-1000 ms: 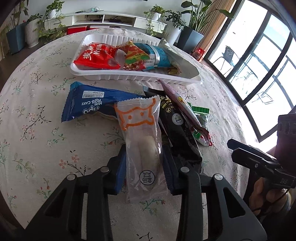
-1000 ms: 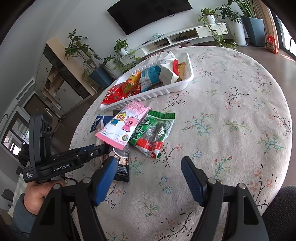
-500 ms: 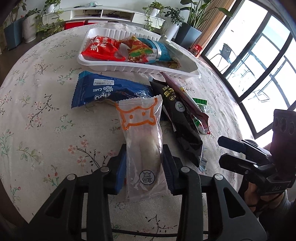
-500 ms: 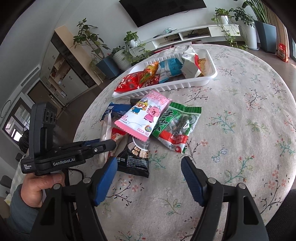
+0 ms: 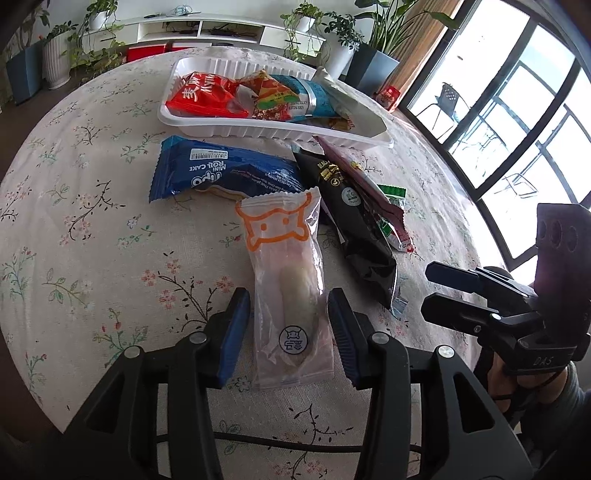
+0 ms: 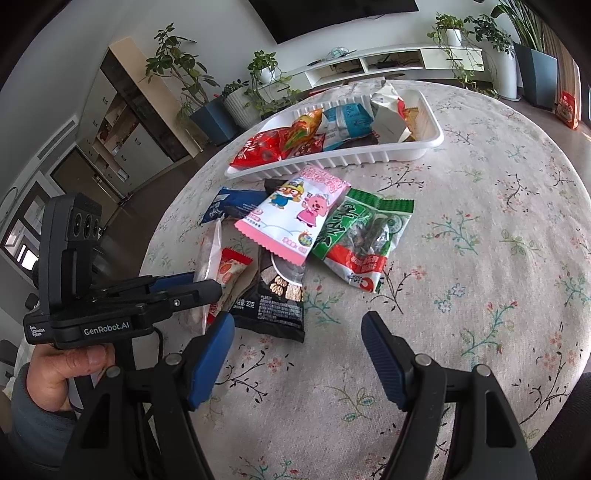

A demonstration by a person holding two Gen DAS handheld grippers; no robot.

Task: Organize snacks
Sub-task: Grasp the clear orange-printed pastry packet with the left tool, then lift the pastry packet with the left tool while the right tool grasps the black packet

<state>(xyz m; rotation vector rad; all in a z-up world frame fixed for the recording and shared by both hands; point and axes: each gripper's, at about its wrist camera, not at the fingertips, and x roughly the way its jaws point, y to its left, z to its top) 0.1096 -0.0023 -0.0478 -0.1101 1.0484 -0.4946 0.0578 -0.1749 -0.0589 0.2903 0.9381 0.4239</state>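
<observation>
You're letting go: left gripper (image 5: 290,317) jaws have just been opening, clear packet (image 5: 286,280) loose between them. Re-grip, carry to tray (image 5: 258,127). Right gripper (image 6: 297,350) is hanging open, empty.

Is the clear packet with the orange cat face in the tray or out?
Out. The clear packet lies flat on the tablecloth, near the white tray, between the left hand-held gripper's parted pads.

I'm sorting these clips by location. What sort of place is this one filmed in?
Most likely a home living room: a wall-mounted TV above a low white media shelf, potted plants along the wall, and a round table with a floral tablecloth holding snacks.
</observation>
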